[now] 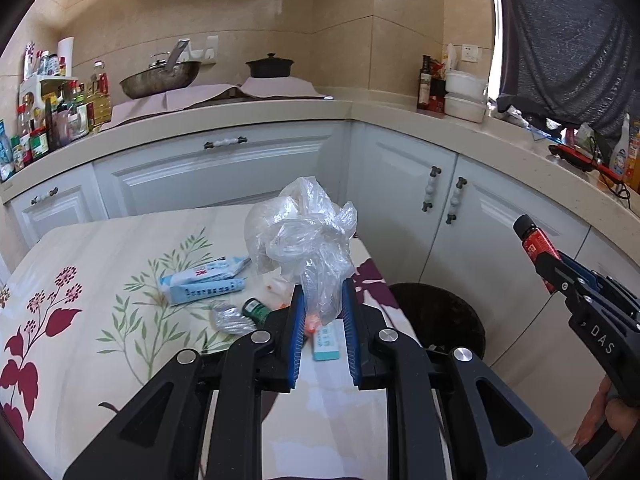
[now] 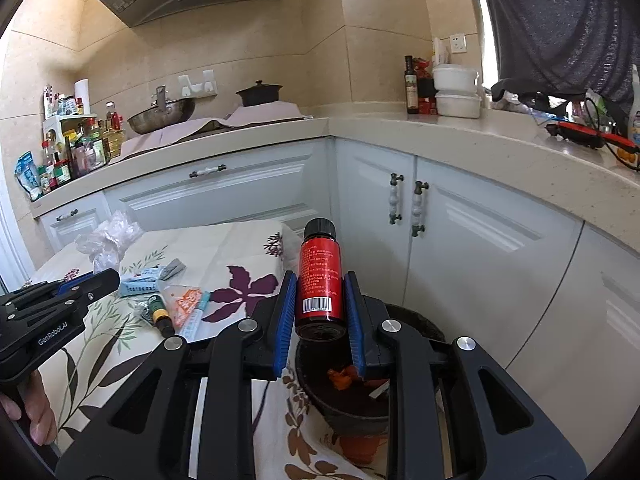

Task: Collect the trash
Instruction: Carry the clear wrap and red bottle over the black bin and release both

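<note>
Right gripper (image 2: 320, 312) is clamping a red bottle (image 2: 320, 276) between its blue pads, jaws closed down to the bottle's width; bottle is standing roughly upright along the fingers, black cap up, barcode end down. The relation that matters: the dark bin (image 2: 416, 322) is sitting directly below and just behind the bottle, mouth open upward, so the drop looks like a straight release with the bottle's long axis going in base first. Right gripper is clearly the nearer one to the bin. Left gripper (image 1: 323, 308) is pinching a crumpled clear plastic bag (image 1: 300, 236), jaws nearly closed on its lower tail, the bulk ballooning above the fingertips; it is hanging over the table (image 1: 100, 248) edge, with the bin (image 1: 440, 316) off to its right and lower. Remaining trash is lying on the floral cloth: blue-white wrappers (image 1: 204, 280), a foil scrap (image 1: 230, 318), a small green bottle (image 1: 256, 310), a pale blue packet (image 1: 328, 340). Hard to read: bin depth and contents are mostly blocked by the right gripper, only an orange scrap (image 2: 340, 378) is showing inside; the orange bits behind the bag are unidentifiable from the left view.
</note>
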Tool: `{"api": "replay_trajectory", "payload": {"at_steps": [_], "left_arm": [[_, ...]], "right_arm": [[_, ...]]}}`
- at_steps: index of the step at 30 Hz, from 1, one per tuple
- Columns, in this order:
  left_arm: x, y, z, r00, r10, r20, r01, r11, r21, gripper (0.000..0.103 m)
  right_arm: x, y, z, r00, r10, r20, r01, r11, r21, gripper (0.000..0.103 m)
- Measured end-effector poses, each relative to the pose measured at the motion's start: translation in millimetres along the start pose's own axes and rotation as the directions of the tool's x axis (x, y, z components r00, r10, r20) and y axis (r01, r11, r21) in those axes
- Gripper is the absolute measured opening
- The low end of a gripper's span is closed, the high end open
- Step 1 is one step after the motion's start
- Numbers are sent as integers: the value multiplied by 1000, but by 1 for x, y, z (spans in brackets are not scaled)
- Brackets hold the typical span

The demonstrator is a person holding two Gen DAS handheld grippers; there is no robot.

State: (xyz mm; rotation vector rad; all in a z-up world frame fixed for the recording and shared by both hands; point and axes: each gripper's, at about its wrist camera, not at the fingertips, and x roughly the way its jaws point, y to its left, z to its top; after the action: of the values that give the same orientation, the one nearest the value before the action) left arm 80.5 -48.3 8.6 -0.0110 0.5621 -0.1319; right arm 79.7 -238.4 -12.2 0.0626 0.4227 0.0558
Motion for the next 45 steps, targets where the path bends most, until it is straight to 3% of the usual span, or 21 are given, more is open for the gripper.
{"api": "replay_trajectory", "payload": {"at_steps": [19, 45], "left_arm": [[28, -59, 1, 998, -67, 17, 65, 996, 64, 19], [108, -123, 8, 994, -77, -72, 84, 991, 105, 19]], "right_arm": [[13, -28, -6, 996, -85, 9, 85, 996, 5, 23], [73, -86, -9, 988, -151, -40, 153, 986, 70, 23]]}}
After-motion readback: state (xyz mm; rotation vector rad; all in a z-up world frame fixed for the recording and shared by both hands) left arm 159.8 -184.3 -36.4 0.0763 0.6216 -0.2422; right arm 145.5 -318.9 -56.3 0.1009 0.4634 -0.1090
